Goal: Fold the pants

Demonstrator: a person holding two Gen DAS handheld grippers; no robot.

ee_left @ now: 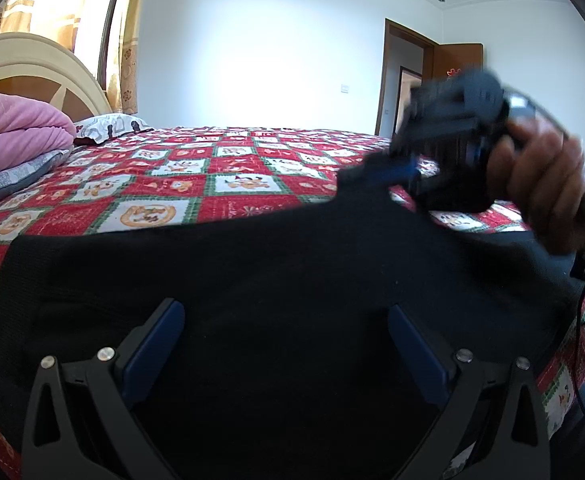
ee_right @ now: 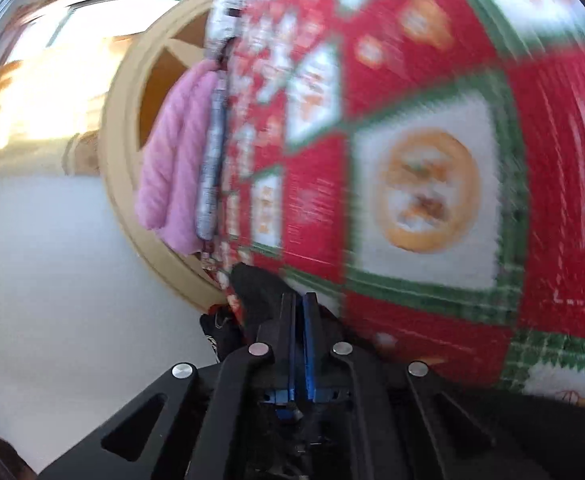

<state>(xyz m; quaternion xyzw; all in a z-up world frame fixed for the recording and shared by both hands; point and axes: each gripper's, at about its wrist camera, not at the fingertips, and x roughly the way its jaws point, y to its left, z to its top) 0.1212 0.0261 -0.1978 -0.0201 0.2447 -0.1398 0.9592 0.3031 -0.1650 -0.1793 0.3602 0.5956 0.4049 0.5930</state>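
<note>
1. Black pants [ee_left: 252, 272] lie spread across my red, white and green patchwork bedspread [ee_left: 196, 184], filling the lower half of the left wrist view.
2. My left gripper [ee_left: 286, 344] hovers over the dark cloth at 6 o'clock, its blue-padded fingers [ee_left: 154, 354] spread wide with nothing pinched between them.
3. At 3 o'clock in that view, a hand [ee_left: 540, 184] holds my right gripper [ee_left: 402, 178], blurred, with its tips at a raised corner of the pants.
4. The right wrist view, tilted and smeared, shows that gripper [ee_right: 298, 304] with its jaws clenched together; black fabric [ee_right: 258, 292] bunches just beside the tips at 11 o'clock, but I cannot tell whether any of it is pinched between the pads.
5. A pink blanket [ee_left: 16, 128] sits at 9 o'clock against the cream headboard [ee_left: 32, 64], with a patterned pillow [ee_left: 108, 126] beside it.
6. An open brown door [ee_left: 458, 60] stands at 2 o'clock in the white wall [ee_left: 260, 48].
</note>
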